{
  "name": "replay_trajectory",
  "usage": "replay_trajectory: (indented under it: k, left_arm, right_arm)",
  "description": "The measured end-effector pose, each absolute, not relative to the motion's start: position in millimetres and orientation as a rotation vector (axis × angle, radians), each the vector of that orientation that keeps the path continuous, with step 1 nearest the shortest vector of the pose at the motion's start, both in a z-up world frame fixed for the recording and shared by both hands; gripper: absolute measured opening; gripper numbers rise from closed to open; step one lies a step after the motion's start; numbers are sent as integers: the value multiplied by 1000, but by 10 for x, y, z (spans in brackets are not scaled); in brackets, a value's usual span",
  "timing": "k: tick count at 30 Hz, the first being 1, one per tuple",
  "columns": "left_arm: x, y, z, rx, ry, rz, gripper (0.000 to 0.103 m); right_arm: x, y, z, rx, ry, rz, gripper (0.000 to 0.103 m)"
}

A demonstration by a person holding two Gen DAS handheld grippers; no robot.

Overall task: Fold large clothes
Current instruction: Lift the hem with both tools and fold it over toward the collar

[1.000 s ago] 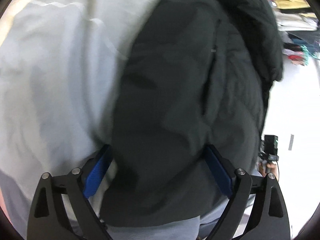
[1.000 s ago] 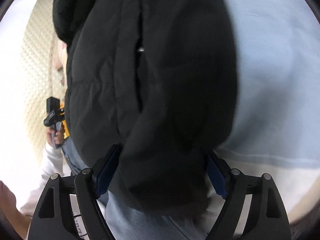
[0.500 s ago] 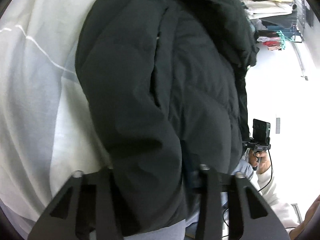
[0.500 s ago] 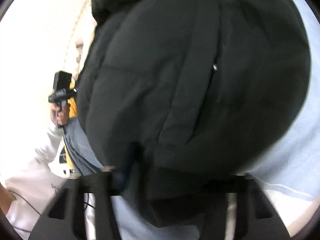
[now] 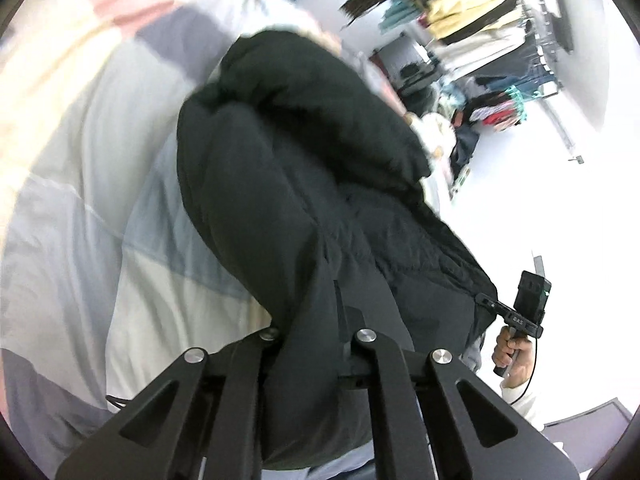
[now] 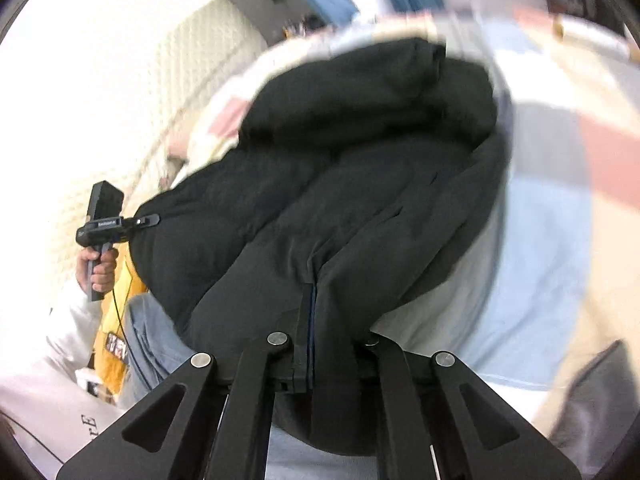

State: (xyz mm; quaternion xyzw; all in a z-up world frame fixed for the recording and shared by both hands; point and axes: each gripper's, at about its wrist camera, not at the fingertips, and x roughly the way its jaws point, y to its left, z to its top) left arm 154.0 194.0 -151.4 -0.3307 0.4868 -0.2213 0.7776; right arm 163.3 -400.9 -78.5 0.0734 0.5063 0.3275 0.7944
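A black puffer jacket (image 5: 320,184) with a hood lies on a bed with a patchwork cover (image 5: 80,208). My left gripper (image 5: 316,320) is shut on the jacket's near hem, its fingers mostly hidden in the fabric. In the right wrist view the same jacket (image 6: 360,184) fills the middle, and my right gripper (image 6: 320,320) is shut on another part of its near edge, with one finger pad (image 6: 306,328) showing edge on. Each view shows the other gripper held at the jacket's side: the right one (image 5: 528,304), the left one (image 6: 104,220).
A clothes rack with hanging garments (image 5: 480,24) stands beyond the bed. A quilted cream headboard (image 6: 168,92) is at the left of the right wrist view. The person's white sleeve (image 6: 40,380) and jeans (image 6: 160,344) are close by. The bed cover (image 6: 552,240) spreads around the jacket.
Both grippers have closed from open onto the jacket's near edge. Both have tilted up and pulled back, so the far bed and room now show.
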Motion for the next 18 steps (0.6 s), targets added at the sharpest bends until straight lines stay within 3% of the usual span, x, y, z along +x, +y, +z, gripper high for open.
replay_trajectory:
  k: [7,18]
  left_arm:
    - [1167,1925,-1022,-744,928,-500,7]
    - [272,1749,-1077,-828,1028,-492,6]
  right_arm:
    - [1100,-4394,-274,161,956,679,3]
    - [213,-4515,-481,337,939,636,2]
